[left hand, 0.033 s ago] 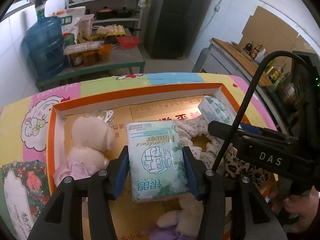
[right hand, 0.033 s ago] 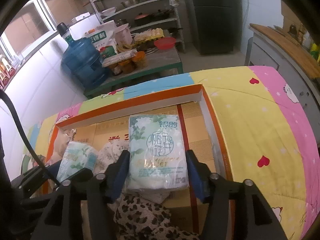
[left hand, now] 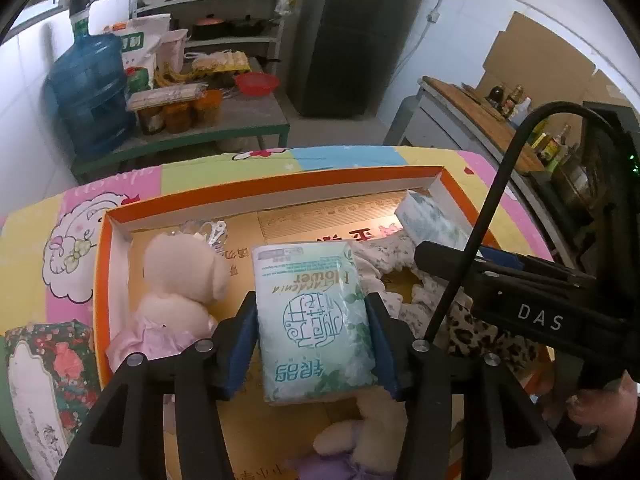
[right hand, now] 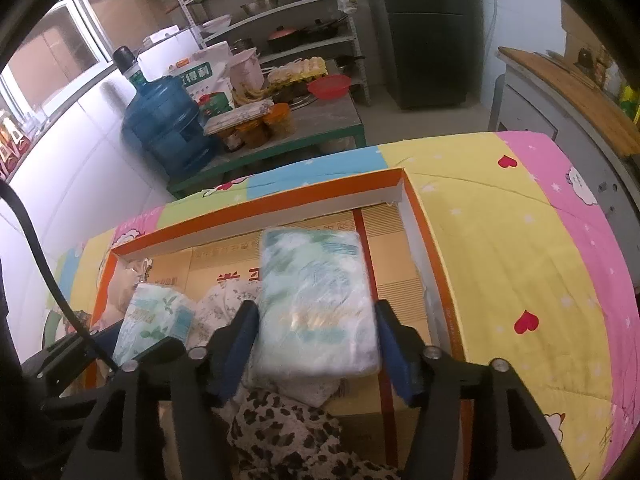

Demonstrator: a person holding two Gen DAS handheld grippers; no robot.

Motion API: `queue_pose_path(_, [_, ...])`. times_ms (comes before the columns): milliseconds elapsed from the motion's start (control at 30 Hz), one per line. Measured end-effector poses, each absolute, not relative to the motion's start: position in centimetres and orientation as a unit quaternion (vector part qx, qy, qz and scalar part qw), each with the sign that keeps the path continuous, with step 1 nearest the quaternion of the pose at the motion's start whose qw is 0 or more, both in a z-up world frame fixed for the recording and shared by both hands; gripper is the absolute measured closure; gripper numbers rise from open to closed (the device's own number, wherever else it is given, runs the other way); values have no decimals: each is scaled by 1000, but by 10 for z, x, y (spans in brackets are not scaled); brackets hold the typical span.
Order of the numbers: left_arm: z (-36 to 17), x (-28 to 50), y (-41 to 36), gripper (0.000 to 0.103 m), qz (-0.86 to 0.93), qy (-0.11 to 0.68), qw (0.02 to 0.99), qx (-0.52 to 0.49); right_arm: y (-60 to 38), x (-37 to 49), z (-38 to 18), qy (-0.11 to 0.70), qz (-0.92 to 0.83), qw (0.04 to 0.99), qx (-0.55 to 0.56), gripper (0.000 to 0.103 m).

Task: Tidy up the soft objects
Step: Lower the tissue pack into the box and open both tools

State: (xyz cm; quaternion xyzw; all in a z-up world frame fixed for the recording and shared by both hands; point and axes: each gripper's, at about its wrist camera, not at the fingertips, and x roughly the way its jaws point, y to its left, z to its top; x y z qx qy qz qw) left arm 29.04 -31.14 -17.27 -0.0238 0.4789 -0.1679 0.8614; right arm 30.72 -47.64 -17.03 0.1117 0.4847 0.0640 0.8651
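progress: you're mid-task by my read. Both hands are loaded and over the tray [left hand: 100, 280]; several soft things already lie inside it, nothing soft seen out on the quilt [right hand: 500, 260].
left gripper [left hand: 312, 340]: you've got it closed on a tissue pack [left hand: 312, 320], blue pads pressed to both long sides, print facing up and upside down to the camera. Pack held above the tray floor, between the bear and the cloth pile.
right gripper [right hand: 316, 336]: your second tissue pack [right hand: 316, 300] sits between the pads. Left pad touches it, right pad looks a hair off; picture is motion-blurred, so I can't tell if you're gripping or letting go.
tray: shallow orange-rimmed box lid, white inner wall, lined with flattened cardboard [left hand: 320, 220]. Sits on the cartoon quilt.
tray contents, left: cream plush bear in pink dress [left hand: 176, 280], against the left wall, something clear and crinkly behind its head.
tray contents, right: floral cloth [left hand: 384, 256] bunched up, leopard-print cloth [right hand: 288, 436] nearer you, touching or overlapping it.
tray contents, near edge: second plush, purple outfit [left hand: 360, 440], mostly hidden under your left gripper.
open space: far right corner of the tray, bare cardboard by the wall, right under your right pack.
left to do: set both packs down; cloths look unfolded, likely need tidying. Judgement only.
risk: packs are squashy, could slip.
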Motion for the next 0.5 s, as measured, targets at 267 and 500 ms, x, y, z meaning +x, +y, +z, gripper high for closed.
queue_pose_path(267, [-162, 279, -308, 39, -171, 460, 871, -27, -481, 300, -159, 472, 59, 872, 119, 39])
queue_pose_path(500, [-152, 271, -307, 38, -175, 448, 876, -28, -484, 290, -148, 460, 53, 878, 122, 39])
